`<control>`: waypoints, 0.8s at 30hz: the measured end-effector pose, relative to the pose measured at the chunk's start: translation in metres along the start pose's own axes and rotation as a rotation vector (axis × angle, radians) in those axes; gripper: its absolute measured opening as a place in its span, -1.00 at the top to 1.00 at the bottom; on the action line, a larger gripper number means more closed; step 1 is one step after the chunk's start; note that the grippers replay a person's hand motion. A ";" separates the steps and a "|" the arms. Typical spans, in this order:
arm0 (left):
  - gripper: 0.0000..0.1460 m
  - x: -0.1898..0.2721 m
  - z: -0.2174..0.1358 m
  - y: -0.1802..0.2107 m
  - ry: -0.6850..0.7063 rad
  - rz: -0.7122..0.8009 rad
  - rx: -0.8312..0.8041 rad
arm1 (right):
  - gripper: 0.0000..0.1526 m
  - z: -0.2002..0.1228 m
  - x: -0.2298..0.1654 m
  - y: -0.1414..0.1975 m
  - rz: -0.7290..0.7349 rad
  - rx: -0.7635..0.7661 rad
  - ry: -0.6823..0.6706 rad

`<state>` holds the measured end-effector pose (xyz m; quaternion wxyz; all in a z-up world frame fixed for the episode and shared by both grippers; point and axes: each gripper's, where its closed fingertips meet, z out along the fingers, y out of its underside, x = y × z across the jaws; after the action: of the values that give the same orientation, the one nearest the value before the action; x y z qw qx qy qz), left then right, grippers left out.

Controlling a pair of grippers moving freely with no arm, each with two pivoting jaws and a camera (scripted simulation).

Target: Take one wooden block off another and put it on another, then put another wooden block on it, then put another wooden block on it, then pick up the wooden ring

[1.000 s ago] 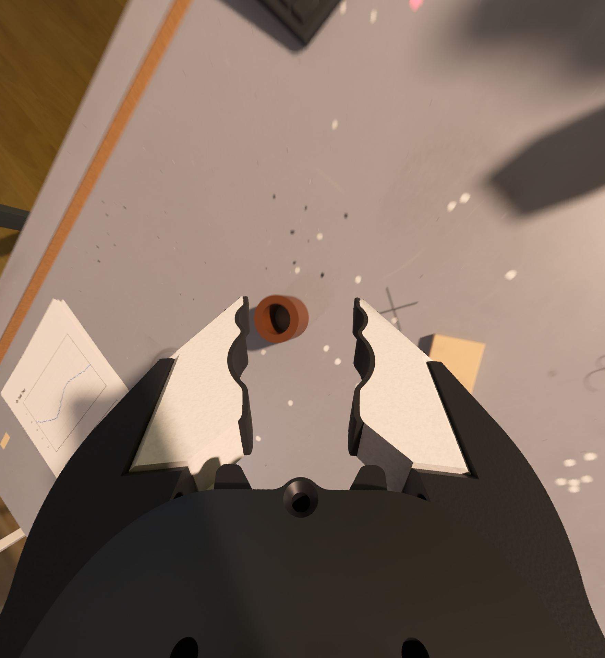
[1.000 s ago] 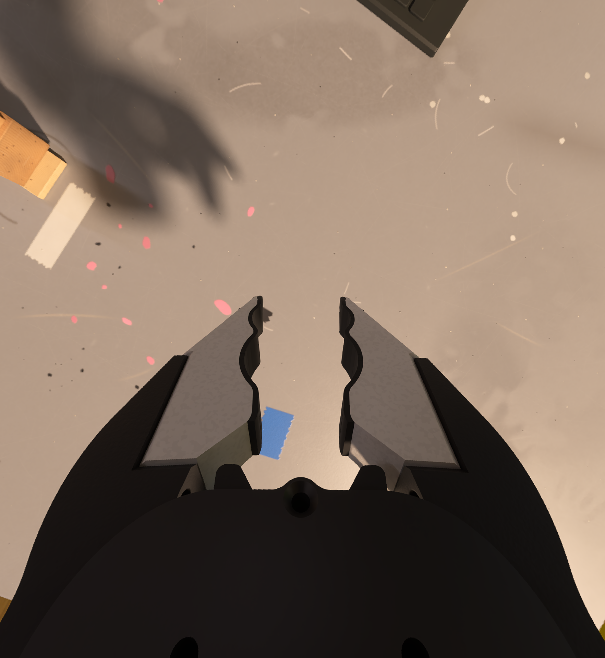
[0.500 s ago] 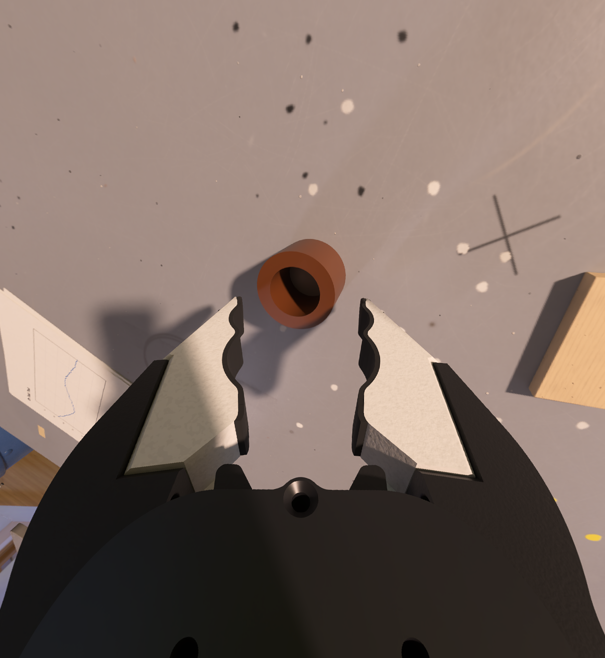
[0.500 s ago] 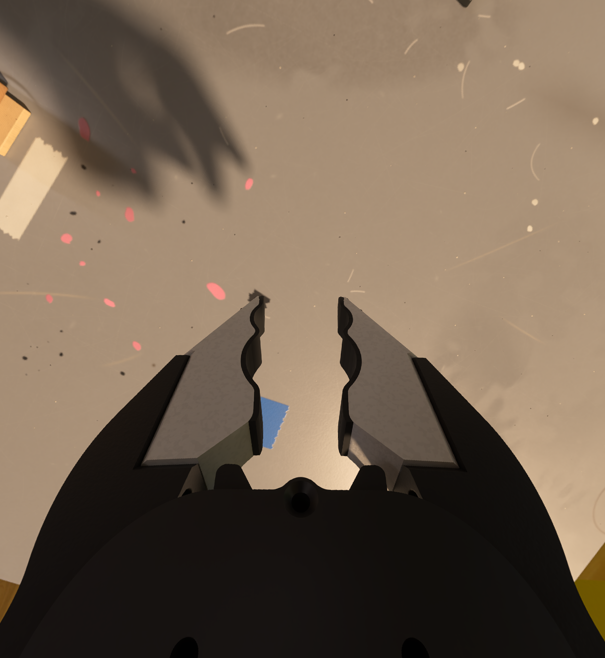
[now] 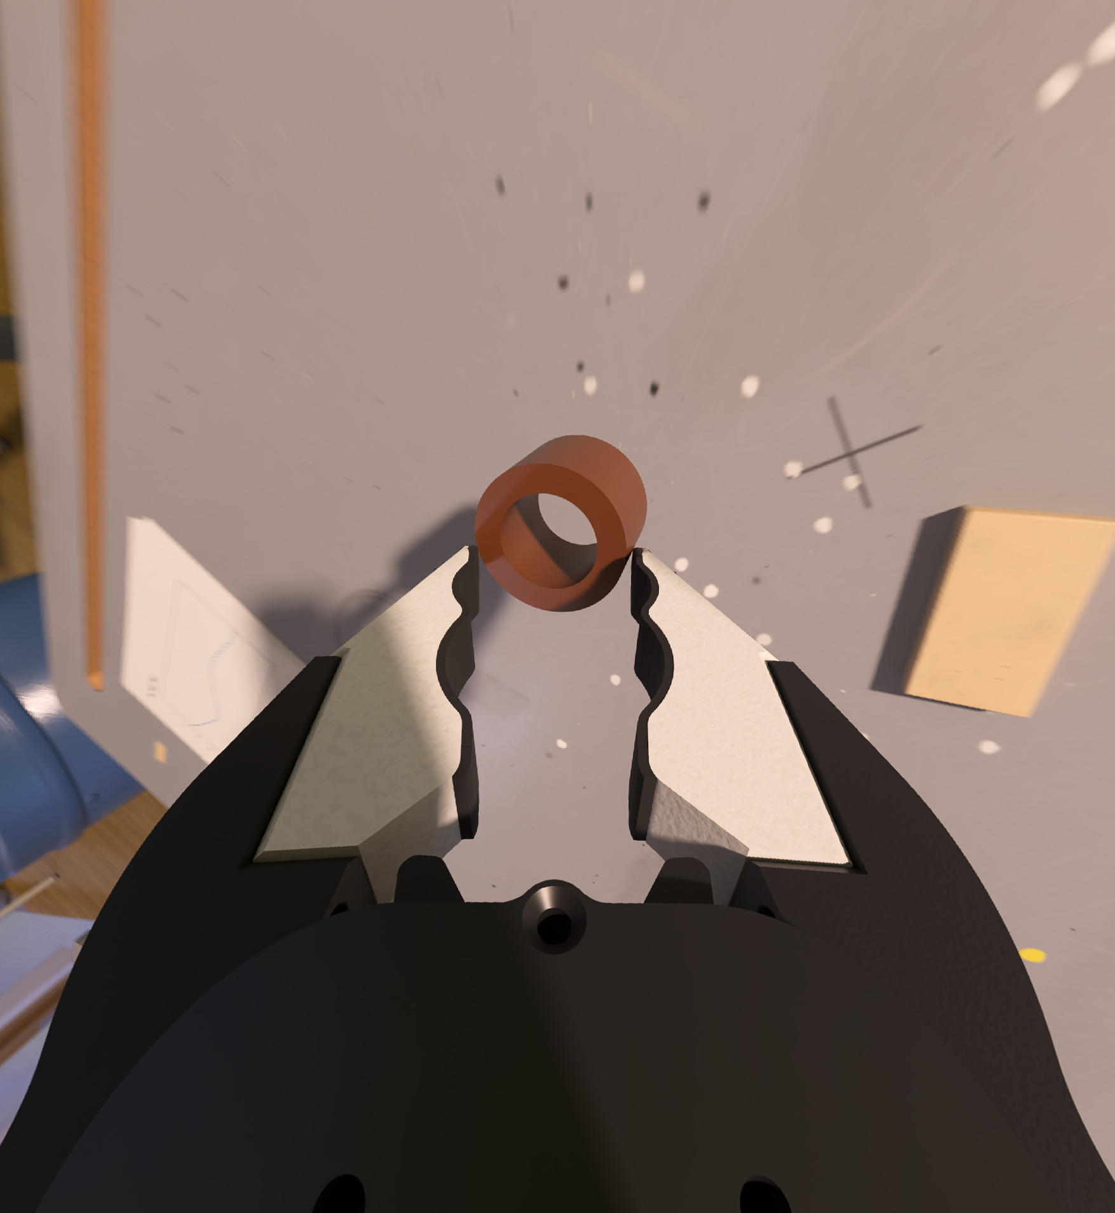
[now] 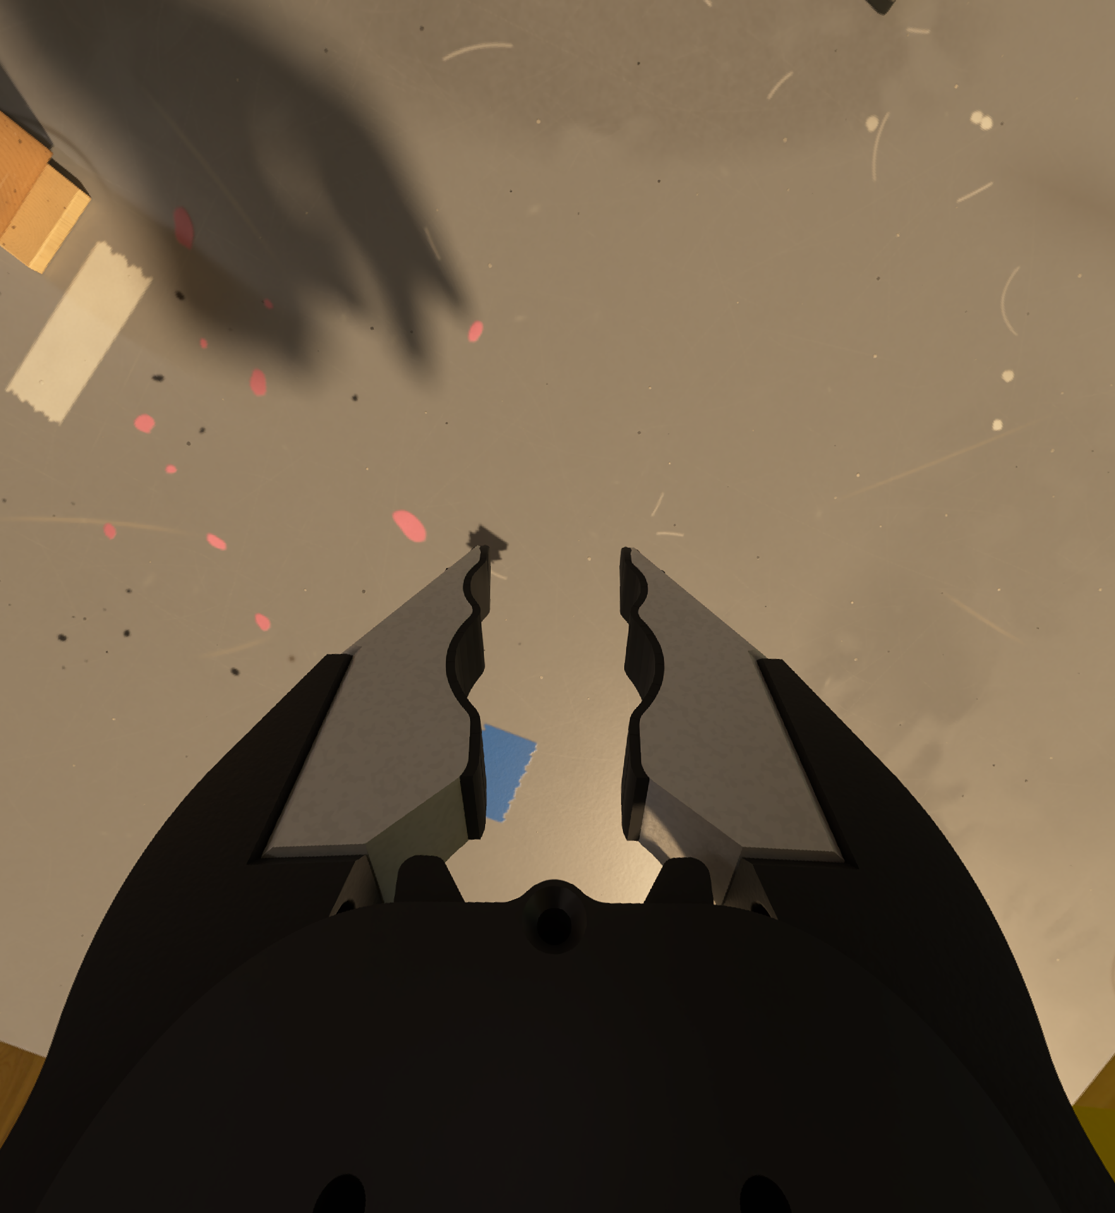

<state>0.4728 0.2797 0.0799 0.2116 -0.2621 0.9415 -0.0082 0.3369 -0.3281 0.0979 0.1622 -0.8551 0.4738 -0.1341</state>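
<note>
Wooden ring [image 5: 558, 522] held at the fingertips of the left gripper [image 5: 553, 558] above the bench [image 5: 344, 262], bore facing the camera. Right gripper [image 6: 554, 558] spread, empty, pointing down at bench.

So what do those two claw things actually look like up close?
Both look alike. The left gripper and right gripper each have a broad matte-black body with a small round hole at its centre, and two pale wedge-shaped fingers tapering to points, lined with dark wavy inner pads. No cables or markings show.
</note>
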 end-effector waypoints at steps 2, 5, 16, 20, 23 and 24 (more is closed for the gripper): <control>0.37 0.001 -0.039 -0.020 -0.054 0.017 0.087 | 0.48 -0.002 0.001 0.000 0.004 0.005 0.002; 0.37 0.025 -0.106 -0.066 -0.077 0.062 0.246 | 0.49 -0.003 0.001 -0.001 0.002 0.006 0.004; 0.37 0.217 -0.182 -0.215 0.132 0.654 0.473 | 0.50 -0.003 -0.010 -0.002 -0.040 -0.005 -0.016; 0.37 0.230 -0.162 -0.228 0.141 0.746 0.383 | 0.51 -0.004 -0.011 0.000 -0.040 0.005 -0.027; 0.37 0.238 -0.155 -0.230 0.179 0.779 0.348 | 0.51 -0.006 -0.011 -0.002 -0.036 0.025 -0.037; 0.37 0.240 -0.153 -0.230 0.186 0.789 0.340 | 0.51 -0.006 -0.011 -0.002 -0.035 0.029 -0.041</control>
<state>0.3387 -0.0527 0.1538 0.1530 0.1578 0.9699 -0.1050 0.3301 -0.3186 0.1036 0.1817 -0.8633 0.4536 -0.1262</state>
